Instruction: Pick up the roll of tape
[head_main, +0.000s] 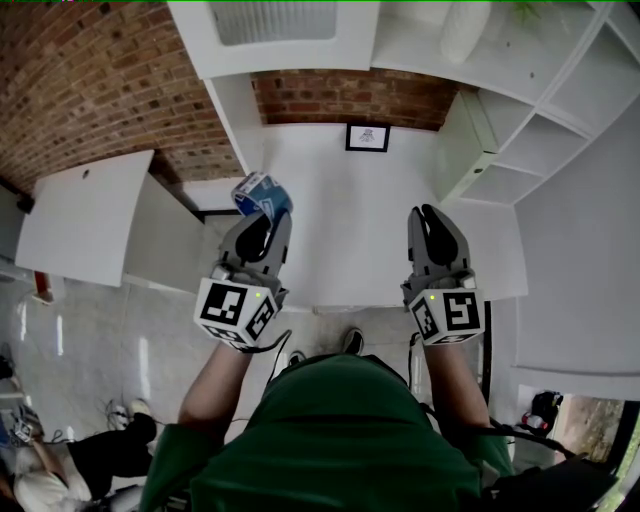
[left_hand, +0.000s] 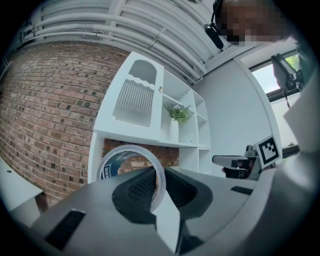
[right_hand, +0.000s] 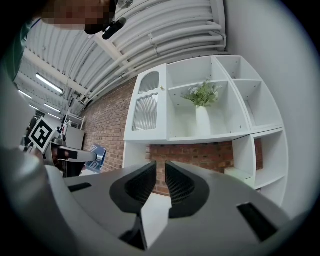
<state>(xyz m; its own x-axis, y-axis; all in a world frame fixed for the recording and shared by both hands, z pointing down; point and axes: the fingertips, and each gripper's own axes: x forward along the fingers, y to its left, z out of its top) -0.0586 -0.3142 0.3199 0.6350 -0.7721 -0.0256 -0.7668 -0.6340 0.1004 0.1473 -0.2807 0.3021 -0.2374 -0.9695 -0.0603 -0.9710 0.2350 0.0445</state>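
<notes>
Far left, a brick wall (head_main: 90, 80). Next to it my left gripper (head_main: 268, 218) points level over a white desk (head_main: 340, 190). It is clamped tight on the tape (head_main: 262, 192), a blue-and-white roll. In the left gripper view one jaw sits inside the ring and the other outside, pinching the ring's thin wall. The roll stands on edge at the jaw tips, with its open middle facing sideways. From the head view it appears to hang in the air, clear of the desk.

To the right, well apart from the tape, my right gripper (head_main: 430, 215) also points level. Its jaws stand a narrow gap apart with nothing between them, only the desk and brick beyond. Further right are white shelves (head_main: 540, 90).

I judge the pick-up to be in its last step, with the roll gripped and off the desk. What remains is holding it steady. The next move calls for keeping the squeeze firm and the wrist level. The pads hold only one thin side of the ring, so a jerk or a tilt could make the roll swing or slip out. The right gripper has no part to play and should keep clear.
</notes>
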